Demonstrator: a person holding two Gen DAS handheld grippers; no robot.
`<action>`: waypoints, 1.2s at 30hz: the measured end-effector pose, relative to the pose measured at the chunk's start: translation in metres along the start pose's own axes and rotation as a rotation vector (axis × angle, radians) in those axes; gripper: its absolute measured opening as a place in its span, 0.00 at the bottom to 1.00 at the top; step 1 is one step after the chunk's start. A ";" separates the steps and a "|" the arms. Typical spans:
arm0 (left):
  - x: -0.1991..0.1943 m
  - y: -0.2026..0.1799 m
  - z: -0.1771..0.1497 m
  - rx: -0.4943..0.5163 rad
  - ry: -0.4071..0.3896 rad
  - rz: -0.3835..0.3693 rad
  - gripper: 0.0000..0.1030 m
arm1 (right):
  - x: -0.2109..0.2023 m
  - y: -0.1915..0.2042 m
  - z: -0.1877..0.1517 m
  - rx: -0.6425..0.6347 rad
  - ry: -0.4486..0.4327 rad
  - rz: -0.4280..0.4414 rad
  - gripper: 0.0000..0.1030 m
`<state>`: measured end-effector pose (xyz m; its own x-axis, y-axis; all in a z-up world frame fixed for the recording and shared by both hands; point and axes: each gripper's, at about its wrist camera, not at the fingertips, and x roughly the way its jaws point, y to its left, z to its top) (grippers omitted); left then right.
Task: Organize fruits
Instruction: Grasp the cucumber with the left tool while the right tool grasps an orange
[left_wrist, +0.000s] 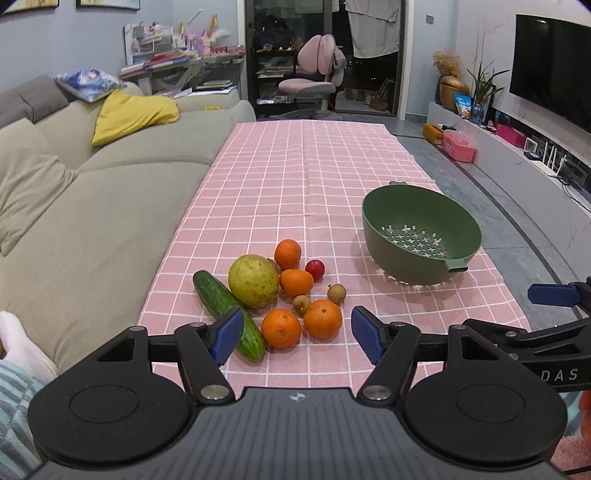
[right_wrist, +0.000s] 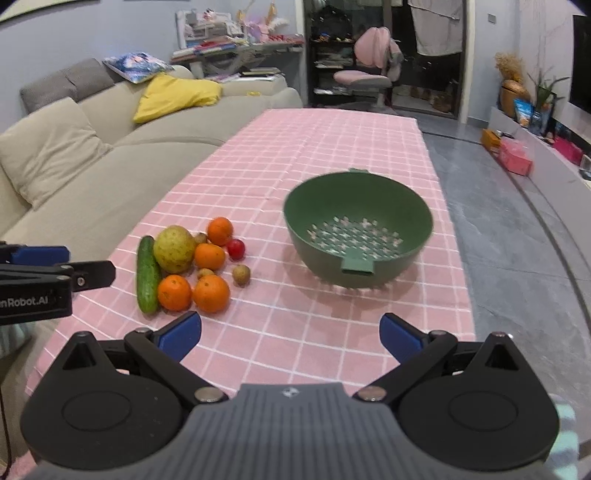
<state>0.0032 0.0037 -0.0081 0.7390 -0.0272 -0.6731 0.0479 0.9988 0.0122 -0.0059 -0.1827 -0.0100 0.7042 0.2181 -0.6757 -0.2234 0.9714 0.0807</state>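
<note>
Nothing sorted yet: green colander (right_wrist: 357, 225) empty, all fruit (left_wrist: 280, 291) piled on the cloth, left gripper (left_wrist: 297, 338) and right gripper (right_wrist: 290, 338) both wide, holding nothing.

The worktop is covered by a pink checked cloth (left_wrist: 295, 192), matt and a bit creased. The strainer bowl (left_wrist: 406, 266) looks like matt green plastic, smooth all over. A dimpled, slightly shiny peel is seen on the oranges (left_wrist: 281, 328), while the cucumber (left_wrist: 218, 299) is glossy with small bumps. The pear (left_wrist: 253, 281) looks dull and speckled, the little tomato (left_wrist: 315, 269) polished. The left tongs (left_wrist: 295, 334) are matt black plastic with ribbed blue pads (left_wrist: 229, 334) and bright metal pins.
</note>
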 end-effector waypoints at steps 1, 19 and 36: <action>0.002 0.002 0.001 -0.010 0.010 -0.003 0.75 | 0.001 0.001 0.000 -0.009 -0.010 0.010 0.96; 0.069 0.068 0.018 -0.262 0.174 0.084 0.58 | 0.110 0.032 0.022 -0.092 0.135 0.165 0.68; 0.132 0.113 0.008 -0.472 0.248 0.088 0.58 | 0.187 0.059 0.025 0.002 0.254 0.209 0.60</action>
<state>0.1114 0.1123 -0.0898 0.5433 0.0110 -0.8395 -0.3562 0.9085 -0.2186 0.1293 -0.0824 -0.1128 0.4525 0.3824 -0.8056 -0.3441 0.9083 0.2378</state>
